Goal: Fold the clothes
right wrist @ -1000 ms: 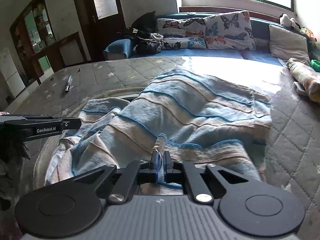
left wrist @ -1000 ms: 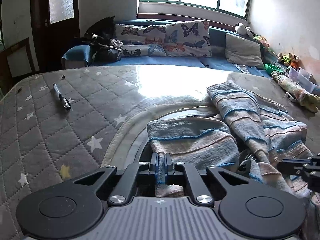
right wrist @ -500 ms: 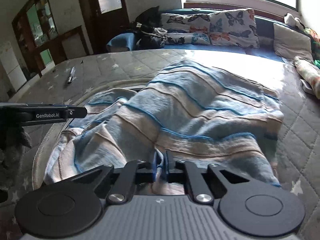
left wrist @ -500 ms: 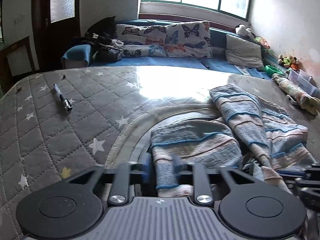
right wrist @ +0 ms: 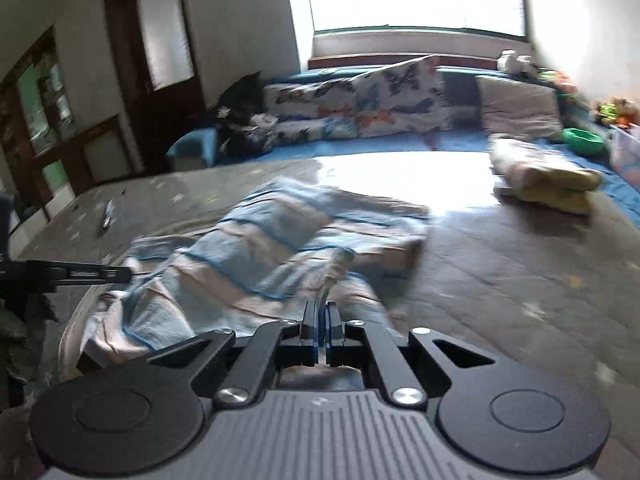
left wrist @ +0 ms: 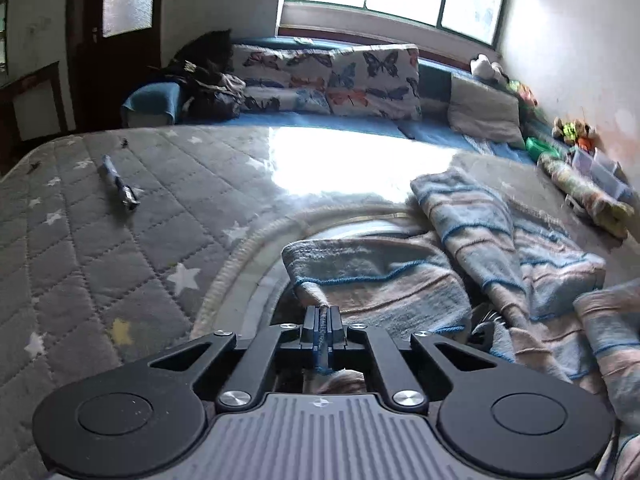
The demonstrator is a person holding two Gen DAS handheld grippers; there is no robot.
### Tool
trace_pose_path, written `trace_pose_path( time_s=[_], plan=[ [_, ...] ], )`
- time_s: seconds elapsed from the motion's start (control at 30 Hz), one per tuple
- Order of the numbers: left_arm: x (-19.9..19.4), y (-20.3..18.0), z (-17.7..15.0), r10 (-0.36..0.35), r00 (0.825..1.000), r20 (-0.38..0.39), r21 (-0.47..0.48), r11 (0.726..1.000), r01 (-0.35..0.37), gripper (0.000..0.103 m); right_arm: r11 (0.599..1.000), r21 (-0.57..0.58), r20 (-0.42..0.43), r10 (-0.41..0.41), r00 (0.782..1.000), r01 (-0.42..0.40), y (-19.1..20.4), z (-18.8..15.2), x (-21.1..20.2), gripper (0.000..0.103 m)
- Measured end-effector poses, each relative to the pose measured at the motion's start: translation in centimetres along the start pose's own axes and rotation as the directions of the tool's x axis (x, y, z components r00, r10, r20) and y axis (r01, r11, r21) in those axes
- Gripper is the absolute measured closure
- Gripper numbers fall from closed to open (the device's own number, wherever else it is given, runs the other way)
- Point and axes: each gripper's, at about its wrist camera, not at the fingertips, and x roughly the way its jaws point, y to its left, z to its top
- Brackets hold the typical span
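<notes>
striped garment (left wrist: 384,280) | blue-beige, rumpled | left hand-held gripper (left wrist: 321,322), right hand-held gripper (right wrist: 321,320) pinching its edge

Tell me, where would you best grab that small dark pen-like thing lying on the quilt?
Around the middle of the pen-like object, coming from above with the fingers across it: it lies flat and slender on the quilted bed cover, its long axis running diagonally, with nothing beside it.

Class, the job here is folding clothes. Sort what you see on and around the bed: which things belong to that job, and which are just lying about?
Belongs to the job:
- striped garment
- left gripper, shut on its hem
- right gripper, shut on its fabric

Just lying about:
- pen-like object on the quilt
- butterfly pillows
- green bowl
- rolled yellowish cloth
</notes>
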Motion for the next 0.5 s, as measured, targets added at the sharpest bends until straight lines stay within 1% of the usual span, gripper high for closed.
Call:
trace_pose_path(
  time_s=[0.13,0.3,0.43,0.5],
  plan=[
    [-2.4,0.6,-0.1,0.03,0.998,0.05,-0.025,0.999,-0.028,0.1,0.994,0.068,0.026,-0.083,0.996,0.081,-3.2,-1.4,-2.8,0.101],
    [-6.3,2.5,-1.0,0.07,0.992,0.108,-0.084,0.995,-0.061,0.1,0.974,0.154,0.048,-0.177,0.983,0.167,-6.9,-3.6,-6.3,0.101],
    [-9.9,4.8,-2.2,0.111,0.983,0.143,-0.152,0.984,-0.089,0.101,0.951,0.213,0.036,-0.237,0.971,0.224,-9.2,-5.7,-8.3,0.101],
    [-11.8,6.0,-3.1,0.131,0.981,0.145,-0.189,0.977,-0.103,0.101,0.941,0.235,0.025,-0.257,0.966,0.244,-9.9,-6.8,-9.1,0.101]
  ],
)
